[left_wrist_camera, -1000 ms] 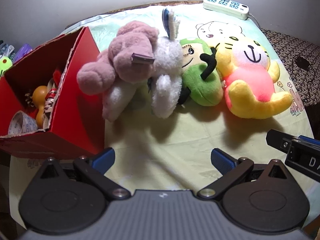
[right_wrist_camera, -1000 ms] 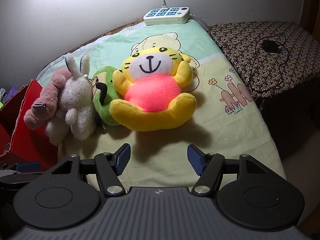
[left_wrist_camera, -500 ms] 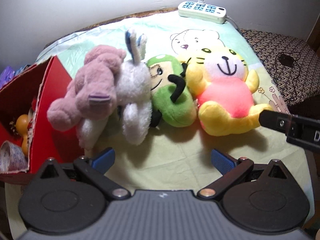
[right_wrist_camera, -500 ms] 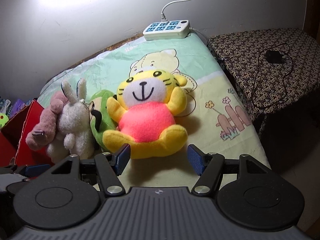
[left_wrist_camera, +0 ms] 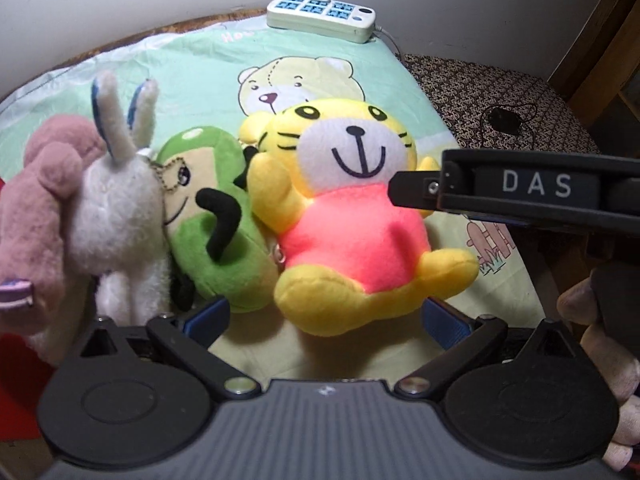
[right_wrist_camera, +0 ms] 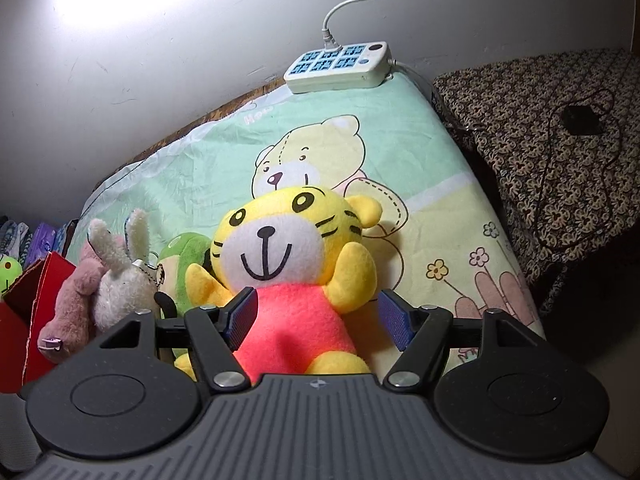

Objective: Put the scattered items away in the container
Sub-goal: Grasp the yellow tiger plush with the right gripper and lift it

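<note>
In the right wrist view the right gripper [right_wrist_camera: 318, 316] stands wide, its jaws having just been opening, with the pink belly of the yellow tiger plush [right_wrist_camera: 288, 280] between the blue pads at frame centre, neither pad clearly pressing it. In the left wrist view the left gripper [left_wrist_camera: 326, 320] is also spread wide and holds nothing, the tiger's feet lying between its tips. Left of the tiger lie the green plush [left_wrist_camera: 216, 240], the white rabbit plush [left_wrist_camera: 120, 216] and the pink plush [left_wrist_camera: 36, 208], and the red box [right_wrist_camera: 24, 320] sits at the right view's left edge.

Power strip [right_wrist_camera: 338, 68] on cartoon sheet [right_wrist_camera: 436, 184]
</note>
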`<move>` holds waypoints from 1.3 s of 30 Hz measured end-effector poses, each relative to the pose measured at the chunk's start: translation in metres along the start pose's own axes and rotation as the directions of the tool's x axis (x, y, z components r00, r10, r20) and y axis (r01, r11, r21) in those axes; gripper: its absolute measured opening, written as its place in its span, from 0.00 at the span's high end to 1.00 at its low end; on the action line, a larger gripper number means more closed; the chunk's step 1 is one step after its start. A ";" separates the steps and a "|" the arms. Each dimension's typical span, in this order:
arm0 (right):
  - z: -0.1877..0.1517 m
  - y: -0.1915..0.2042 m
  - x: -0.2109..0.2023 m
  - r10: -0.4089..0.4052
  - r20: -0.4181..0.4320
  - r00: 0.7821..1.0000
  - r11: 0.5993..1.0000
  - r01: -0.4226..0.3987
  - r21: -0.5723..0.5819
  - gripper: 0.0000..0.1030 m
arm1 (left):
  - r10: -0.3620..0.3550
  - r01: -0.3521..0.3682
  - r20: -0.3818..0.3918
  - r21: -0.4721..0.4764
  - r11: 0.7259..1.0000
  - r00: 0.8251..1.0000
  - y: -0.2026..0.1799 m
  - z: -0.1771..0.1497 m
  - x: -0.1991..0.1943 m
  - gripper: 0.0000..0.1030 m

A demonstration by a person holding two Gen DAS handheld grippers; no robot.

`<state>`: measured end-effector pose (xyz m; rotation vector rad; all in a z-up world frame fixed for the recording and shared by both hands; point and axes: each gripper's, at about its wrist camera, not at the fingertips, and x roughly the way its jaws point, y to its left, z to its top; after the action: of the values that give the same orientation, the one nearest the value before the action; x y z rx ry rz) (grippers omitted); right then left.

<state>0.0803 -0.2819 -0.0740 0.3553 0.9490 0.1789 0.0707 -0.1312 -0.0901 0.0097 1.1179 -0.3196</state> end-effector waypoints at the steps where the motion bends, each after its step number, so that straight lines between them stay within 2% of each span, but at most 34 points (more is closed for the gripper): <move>1: 0.002 -0.001 0.005 0.011 -0.011 1.000 1.000 -0.011 0.004 0.31 | 0.000 0.000 -0.007 0.003 1.000 1.000 -0.001 0.002 0.004 0.01; 6: 0.011 -0.008 0.024 0.071 -0.061 0.996 0.997 -0.069 0.040 0.28 | -0.017 0.017 -0.042 0.013 1.000 0.999 -0.005 0.010 0.020 0.01; 10: 0.014 -0.013 0.042 0.102 -0.100 0.990 0.994 -0.098 0.039 0.23 | 0.018 -0.016 -0.043 0.031 0.999 0.999 -0.006 0.013 0.029 0.01; 14: 0.016 -0.018 0.052 0.167 -0.139 0.976 0.986 -0.162 0.049 0.24 | 0.035 -0.033 -0.039 0.038 0.999 0.999 -0.007 0.014 0.032 0.01; 15: 0.016 -0.020 0.055 0.192 -0.149 0.970 0.981 -0.185 0.059 0.27 | 0.034 -0.033 -0.039 0.041 0.999 0.999 -0.007 0.014 0.032 0.01; 17: 0.016 -0.025 0.057 0.245 -0.156 0.957 0.968 -0.231 0.101 0.42 | 0.032 -0.030 -0.039 0.049 0.998 0.999 -0.008 0.014 0.031 0.01; 20: 0.013 -0.027 0.053 0.280 -0.155 0.947 0.956 -0.260 0.140 0.51 | 0.041 -0.038 -0.039 0.081 0.996 0.998 -0.013 0.011 0.030 0.01; 23: 0.011 -0.028 0.044 0.292 -0.155 0.944 0.952 -0.271 0.144 0.57 | 0.031 -0.026 -0.042 0.116 0.993 0.999 -0.018 0.008 0.026 0.01; 25: 0.008 -0.030 0.038 0.296 -0.158 0.942 0.951 -0.274 0.146 0.59 | -0.023 0.030 -0.057 0.131 0.991 0.998 -0.023 0.005 0.022 0.04; 33: -0.019 -0.047 0.004 0.278 -0.206 0.938 0.954 -0.245 0.172 0.61 | -0.135 0.154 -0.096 0.231 0.961 0.986 -0.037 -0.022 0.006 0.01; 36: -0.031 -0.048 -0.003 0.251 -0.208 0.945 0.962 -0.221 0.159 0.58 | -0.145 0.173 -0.131 0.236 0.956 0.981 -0.040 -0.031 0.011 0.01; 38: -0.035 -0.049 -0.005 0.227 -0.183 0.957 0.966 -0.197 0.167 0.46 | -0.148 0.178 -0.144 0.225 0.958 0.978 -0.039 -0.033 0.018 0.02; 39: -0.036 -0.049 -0.003 0.220 -0.177 0.959 0.966 -0.189 0.174 0.45 | -0.148 0.180 -0.152 0.218 0.959 0.977 -0.037 -0.033 0.022 0.03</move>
<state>0.0487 -0.3210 -0.1091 0.5893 1.1228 0.3355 0.0406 -0.1666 -0.1190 0.1464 1.2130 -0.6043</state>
